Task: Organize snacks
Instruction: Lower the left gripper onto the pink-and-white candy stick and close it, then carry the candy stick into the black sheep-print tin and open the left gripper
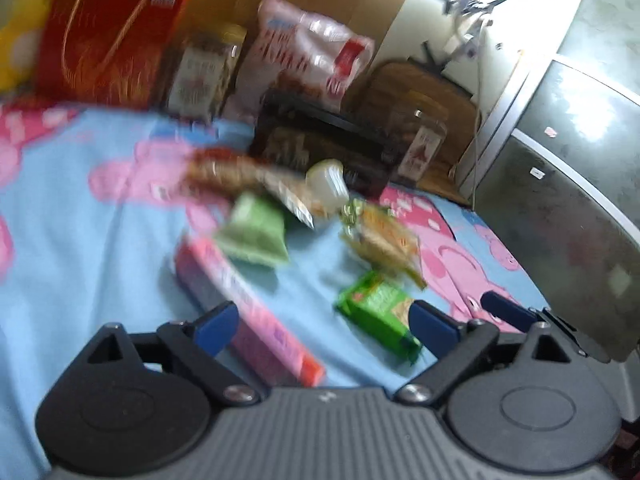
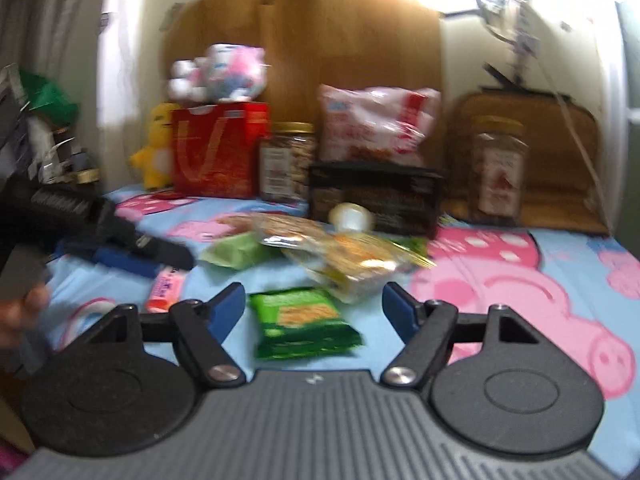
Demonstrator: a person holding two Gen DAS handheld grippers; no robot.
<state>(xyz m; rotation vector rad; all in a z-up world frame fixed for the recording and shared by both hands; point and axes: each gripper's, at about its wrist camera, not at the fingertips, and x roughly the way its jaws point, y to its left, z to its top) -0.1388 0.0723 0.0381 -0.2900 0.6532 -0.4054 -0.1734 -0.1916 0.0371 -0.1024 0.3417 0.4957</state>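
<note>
Snacks lie loose on the bed. Both tongs gape empty: the right tongs frame the green packet, likely next, while the pink box sits by the left tongs.
</note>
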